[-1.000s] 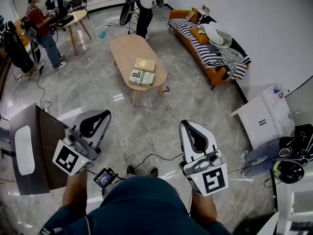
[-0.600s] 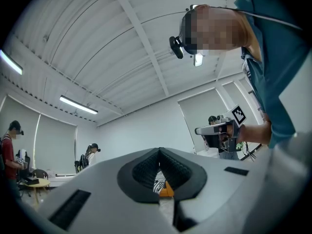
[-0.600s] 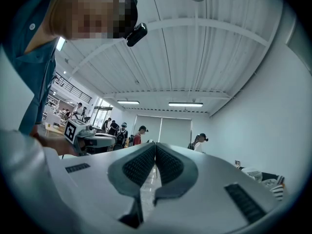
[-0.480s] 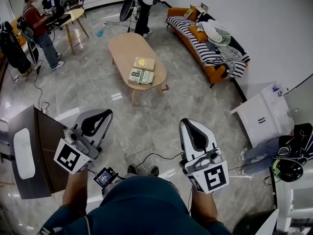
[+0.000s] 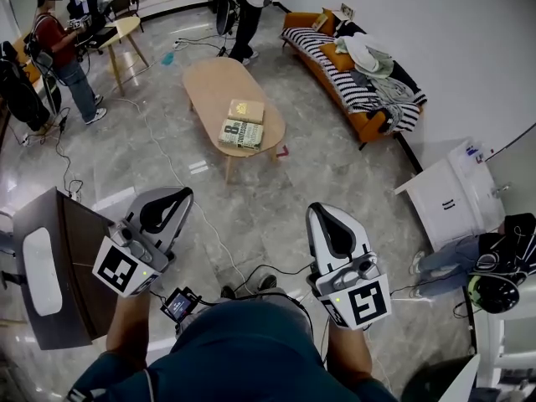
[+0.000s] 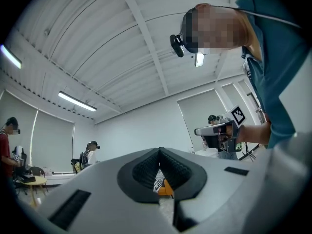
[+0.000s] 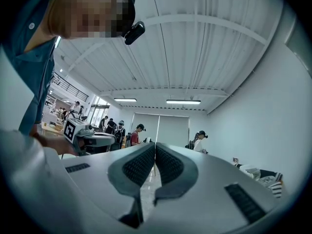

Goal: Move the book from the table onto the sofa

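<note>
Two books (image 5: 242,124) lie side by side on the near end of the oval table (image 5: 209,82), well ahead of both grippers. The left gripper (image 5: 179,196) and the right gripper (image 5: 318,213) each have their jaws pressed together with nothing between them. The striped sofa (image 5: 322,53) stands right of the table.

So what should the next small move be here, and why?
Probably step toward the oval table: the nearer book lies on it, well ahead of the left gripper and right gripper, both shut and empty. Opening the jaws can wait until it is within reach.
</note>
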Demonstrator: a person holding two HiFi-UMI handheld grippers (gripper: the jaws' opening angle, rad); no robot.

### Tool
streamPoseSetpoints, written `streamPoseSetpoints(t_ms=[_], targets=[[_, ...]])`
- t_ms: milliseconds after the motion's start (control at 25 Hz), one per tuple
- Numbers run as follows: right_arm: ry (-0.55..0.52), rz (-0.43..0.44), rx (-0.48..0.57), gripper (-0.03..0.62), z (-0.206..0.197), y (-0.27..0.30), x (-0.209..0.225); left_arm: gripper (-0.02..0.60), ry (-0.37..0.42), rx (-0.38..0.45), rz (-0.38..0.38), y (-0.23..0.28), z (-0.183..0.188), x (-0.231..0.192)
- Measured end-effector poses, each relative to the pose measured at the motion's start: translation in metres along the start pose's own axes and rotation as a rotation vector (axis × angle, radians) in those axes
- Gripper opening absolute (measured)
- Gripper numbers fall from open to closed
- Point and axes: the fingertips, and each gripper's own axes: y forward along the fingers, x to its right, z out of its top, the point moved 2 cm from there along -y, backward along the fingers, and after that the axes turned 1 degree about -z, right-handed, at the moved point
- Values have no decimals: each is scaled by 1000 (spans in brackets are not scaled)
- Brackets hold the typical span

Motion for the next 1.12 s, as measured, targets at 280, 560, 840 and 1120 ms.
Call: streamPoseSetpoints(t_ms=[280,560,840,1120], targets=[[32,8,-6,15,-18,14,34,5,-6,-28,8,34,-12,-8],[54,45,10,15,-31,24,84,5,33,-17,43,85,-14,-12],[51,83,20,15,-43,31,120,5,32,-12,68,126,-26,-11],[54,84,30,15,-50,39,139,5,32,-27,71,145,-37,-20]])
